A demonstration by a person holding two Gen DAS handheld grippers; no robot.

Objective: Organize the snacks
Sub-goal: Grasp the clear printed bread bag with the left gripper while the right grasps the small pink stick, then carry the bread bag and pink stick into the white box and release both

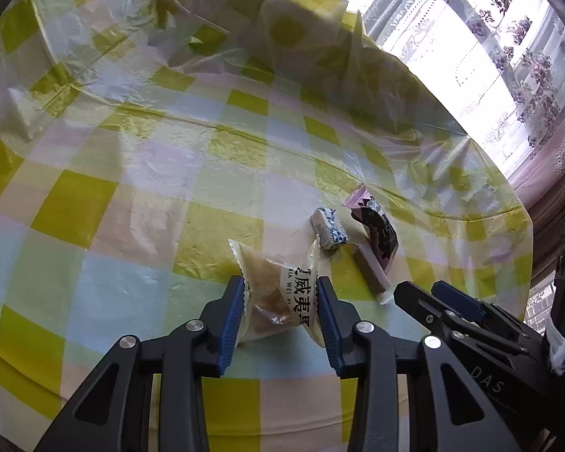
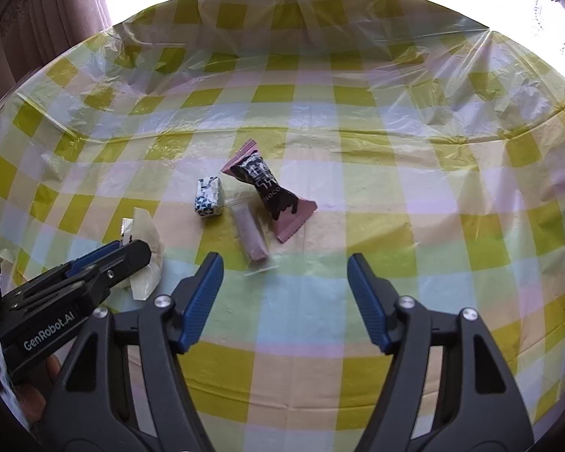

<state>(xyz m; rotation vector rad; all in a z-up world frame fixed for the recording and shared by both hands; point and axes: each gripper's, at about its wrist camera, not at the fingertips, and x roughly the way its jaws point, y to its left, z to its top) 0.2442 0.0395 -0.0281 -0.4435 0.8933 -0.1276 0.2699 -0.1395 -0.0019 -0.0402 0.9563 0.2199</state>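
My left gripper (image 1: 280,290) is shut on a pale cake packet (image 1: 278,290) with black lettering, its blue pads pressing both sides. In the right wrist view that left gripper (image 2: 132,254) shows at the lower left with the cream packet (image 2: 147,260) in it. My right gripper (image 2: 284,263) stands open above the cloth with nothing between its fingers; its tip (image 1: 429,292) shows at the right of the left wrist view. Just beyond it lie a small blue-and-white candy block (image 2: 208,202), a clear-wrapped pinkish bar (image 2: 250,233) and a pink-and-black chocolate packet (image 2: 269,192).
A table with a yellow, blue and pink checked plastic cloth (image 2: 395,301) lies under everything; the cloth is crumpled along the far edge (image 2: 245,19). Bright windows with patterned curtains (image 1: 508,56) stand behind. A hand (image 2: 37,388) holds the left gripper.
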